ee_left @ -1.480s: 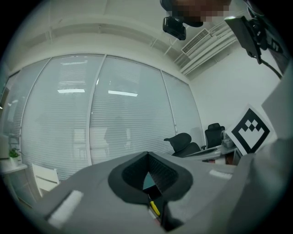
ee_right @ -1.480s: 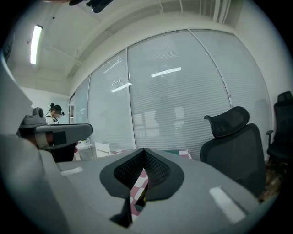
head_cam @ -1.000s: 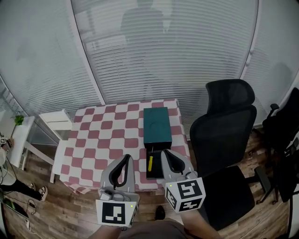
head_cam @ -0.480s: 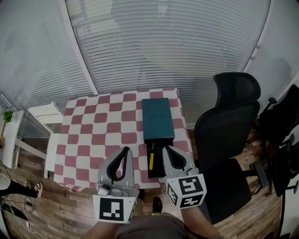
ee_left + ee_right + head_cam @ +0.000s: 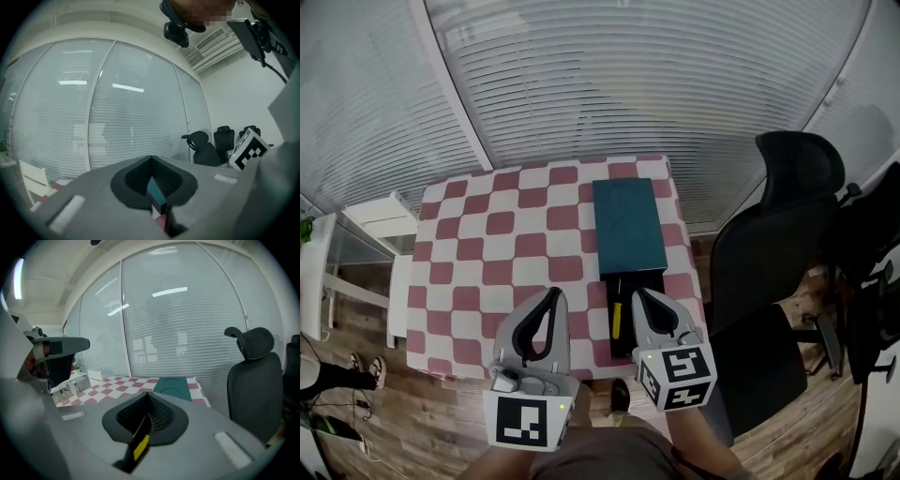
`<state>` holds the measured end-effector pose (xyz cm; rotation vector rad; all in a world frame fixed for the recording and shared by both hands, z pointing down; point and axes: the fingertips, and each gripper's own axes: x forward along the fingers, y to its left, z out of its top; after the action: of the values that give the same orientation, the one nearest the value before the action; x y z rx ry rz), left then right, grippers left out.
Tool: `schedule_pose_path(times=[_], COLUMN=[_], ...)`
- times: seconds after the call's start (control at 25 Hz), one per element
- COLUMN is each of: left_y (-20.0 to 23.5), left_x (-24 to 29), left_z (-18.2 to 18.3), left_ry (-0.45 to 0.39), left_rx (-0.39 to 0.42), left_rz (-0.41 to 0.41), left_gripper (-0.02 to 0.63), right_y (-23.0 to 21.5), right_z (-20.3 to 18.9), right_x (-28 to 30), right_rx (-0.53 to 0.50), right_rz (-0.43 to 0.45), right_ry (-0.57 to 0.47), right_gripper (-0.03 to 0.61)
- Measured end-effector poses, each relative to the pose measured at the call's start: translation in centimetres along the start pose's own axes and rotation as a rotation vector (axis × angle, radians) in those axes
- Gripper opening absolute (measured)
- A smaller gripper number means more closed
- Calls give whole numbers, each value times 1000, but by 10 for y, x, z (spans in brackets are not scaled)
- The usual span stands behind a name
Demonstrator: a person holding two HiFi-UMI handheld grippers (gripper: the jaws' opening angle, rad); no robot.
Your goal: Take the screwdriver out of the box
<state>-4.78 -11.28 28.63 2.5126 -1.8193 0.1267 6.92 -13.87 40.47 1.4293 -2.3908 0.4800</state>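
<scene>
A teal box [image 5: 627, 223] lies on the right side of the checkered table [image 5: 506, 253]. Its black drawer [image 5: 639, 330] is pulled out toward me, and a yellow-handled screwdriver [image 5: 617, 321] lies inside. My left gripper [image 5: 552, 296] hovers shut and empty over the table's near edge, left of the drawer. Just right of the screwdriver, above the drawer, my right gripper [image 5: 641, 297] is also shut and empty. In the right gripper view the screwdriver [image 5: 140, 446] shows below the closed jaws [image 5: 148, 395]. The left gripper view shows the box [image 5: 157, 195] beneath its closed jaws [image 5: 151, 158].
A black office chair [image 5: 778, 234] stands close to the table's right side. A white shelf unit [image 5: 352, 246] stands to the left. Window blinds [image 5: 628, 84] run behind the table. Wooden floor [image 5: 412, 412] shows below the near edge.
The table and box sit nearer and lower in the head view. Both grippers now reach over the table's near edge and the drawer. Both stay shut.
</scene>
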Motion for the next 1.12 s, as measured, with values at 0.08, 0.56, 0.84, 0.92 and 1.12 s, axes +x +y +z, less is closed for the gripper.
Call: schedule_pose_path(times=[0.08, 0.56, 0.84, 0.92, 1.12], left_y=[6, 26, 33, 35, 39], left_x=[5, 23, 33, 37, 44], left_z=[-7, -59, -91, -94, -97], left_ry=[20, 119, 187, 191, 192], left_rx=[-10, -39, -76, -86, -104], left_rz=[-8, -48, -73, -79, -87], left_gripper=[2, 2, 2, 2, 2], right_y=[-3, -7, -8, -6, -4], right_z=[-11, -92, -112, -117, -129], right_x=[10, 59, 71, 74, 81], right_rx=[10, 73, 99, 100, 90], right_rz=[-10, -30, -56, -51, -46], right_ry=[33, 229, 323, 363, 457], right_gripper=[26, 59, 97, 117, 127])
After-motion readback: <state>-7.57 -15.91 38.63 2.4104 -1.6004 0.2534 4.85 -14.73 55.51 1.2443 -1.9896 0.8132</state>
